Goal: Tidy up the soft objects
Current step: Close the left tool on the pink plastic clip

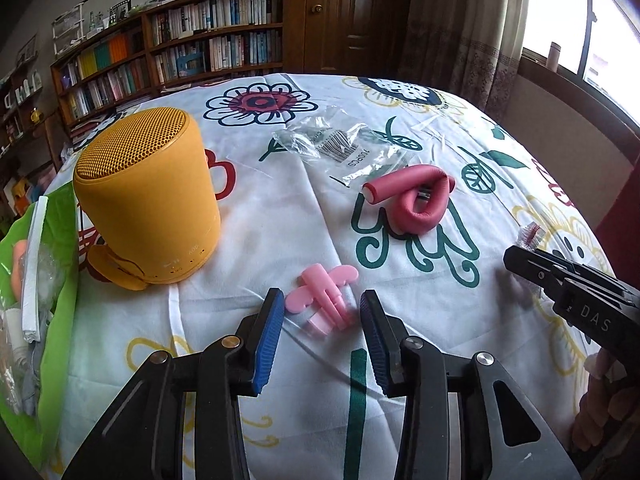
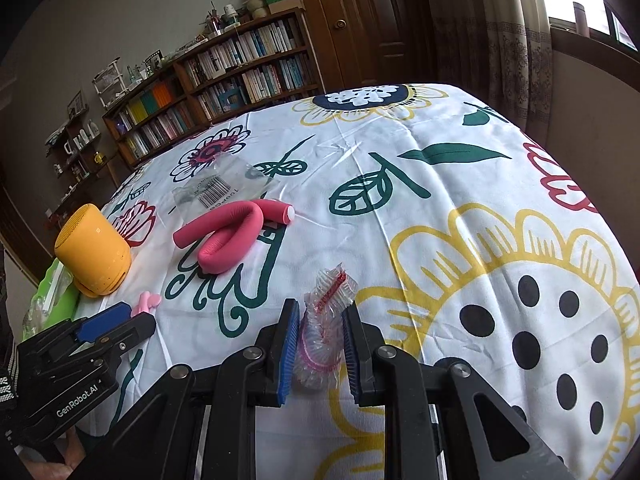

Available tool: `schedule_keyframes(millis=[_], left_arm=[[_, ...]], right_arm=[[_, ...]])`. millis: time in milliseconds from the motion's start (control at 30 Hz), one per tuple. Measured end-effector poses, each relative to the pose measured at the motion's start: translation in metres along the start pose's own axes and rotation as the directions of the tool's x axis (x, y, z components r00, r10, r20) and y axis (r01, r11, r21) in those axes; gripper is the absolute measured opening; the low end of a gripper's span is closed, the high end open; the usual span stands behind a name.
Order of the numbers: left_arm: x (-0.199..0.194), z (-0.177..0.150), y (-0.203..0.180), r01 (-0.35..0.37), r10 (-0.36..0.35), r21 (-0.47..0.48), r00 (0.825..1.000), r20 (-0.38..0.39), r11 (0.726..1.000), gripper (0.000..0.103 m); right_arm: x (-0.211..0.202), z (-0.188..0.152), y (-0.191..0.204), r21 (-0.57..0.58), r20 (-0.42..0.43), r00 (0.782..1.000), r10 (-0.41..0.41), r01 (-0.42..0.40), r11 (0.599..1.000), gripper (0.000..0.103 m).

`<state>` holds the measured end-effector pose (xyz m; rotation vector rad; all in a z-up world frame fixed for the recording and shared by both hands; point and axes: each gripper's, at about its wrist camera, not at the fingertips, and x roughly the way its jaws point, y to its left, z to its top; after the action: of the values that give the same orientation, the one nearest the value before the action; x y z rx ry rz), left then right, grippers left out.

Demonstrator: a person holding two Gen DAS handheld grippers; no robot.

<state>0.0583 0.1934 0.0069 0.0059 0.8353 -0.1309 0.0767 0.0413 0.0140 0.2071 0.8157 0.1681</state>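
Observation:
My left gripper point(image 1: 321, 299) stands open low over the flowered cloth, its blue pads on either side of a small pink winged piece point(image 1: 326, 294) that lies flat between them, untouched. That pink piece point(image 2: 147, 302) shows just past the left gripper point(image 2: 134, 320) in the right wrist view. My right gripper point(image 2: 320, 312) is shut on a crinkly clear plastic cap with pink trim point(image 2: 326, 320), held just above the cloth. In the left wrist view the cap point(image 1: 531, 235) sticks out of the right gripper point(image 1: 516, 258). A bent pink foam roller point(image 1: 412, 204) point(image 2: 232, 236) lies mid-table.
A yellow round speaker point(image 1: 148, 200) point(image 2: 94, 254) stands at the left. A clear barcoded plastic bag point(image 1: 340, 148) point(image 2: 216, 192) lies behind the roller. A green bag with white and clear items point(image 1: 60, 280) sits at the table's left edge. Bookshelves point(image 2: 224, 80) stand behind the table.

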Motion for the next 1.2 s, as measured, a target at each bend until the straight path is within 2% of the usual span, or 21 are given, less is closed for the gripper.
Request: schedule_keyframes(millis=[133,267,300,333,567,1200], left_arm=[[-0.001,-0.002,0.001,-0.002,0.002,0.001,1.0,0.016,1.0,0.026],[-0.004,-0.005,0.002,0.01,-0.01,-0.005,1.0,0.023,1.0,0.022],[-0.004,-0.005,0.001,0.015,-0.015,-0.005,1.0,0.023,1.0,0.014],[-0.005,-0.006,0.001,0.02,-0.02,-0.005,1.0,0.022,1.0,0.013],[-0.012,-0.012,0.002,0.035,-0.034,-0.012,0.999,0.029,0.999,0.012],[-0.029,-0.017,-0.002,0.048,-0.048,-0.011,0.998,0.041,0.999,0.012]], right_arm=[[0.0,0.0,0.0,0.0,0.0,1.0,0.0,0.0,1.0,0.023],[0.0,0.0,0.0,0.0,0.0,1.0,0.0,0.0,1.0,0.023],[0.0,0.0,0.0,0.0,0.0,1.0,0.0,0.0,1.0,0.023],[0.0,0.0,0.0,0.0,0.0,1.0,0.0,0.0,1.0,0.023],[-0.001,-0.001,-0.002,0.01,0.003,1.0,0.002,-0.002,1.0,0.02],[-0.003,-0.002,-0.006,0.029,0.009,1.0,0.014,-0.014,0.999,0.019]])
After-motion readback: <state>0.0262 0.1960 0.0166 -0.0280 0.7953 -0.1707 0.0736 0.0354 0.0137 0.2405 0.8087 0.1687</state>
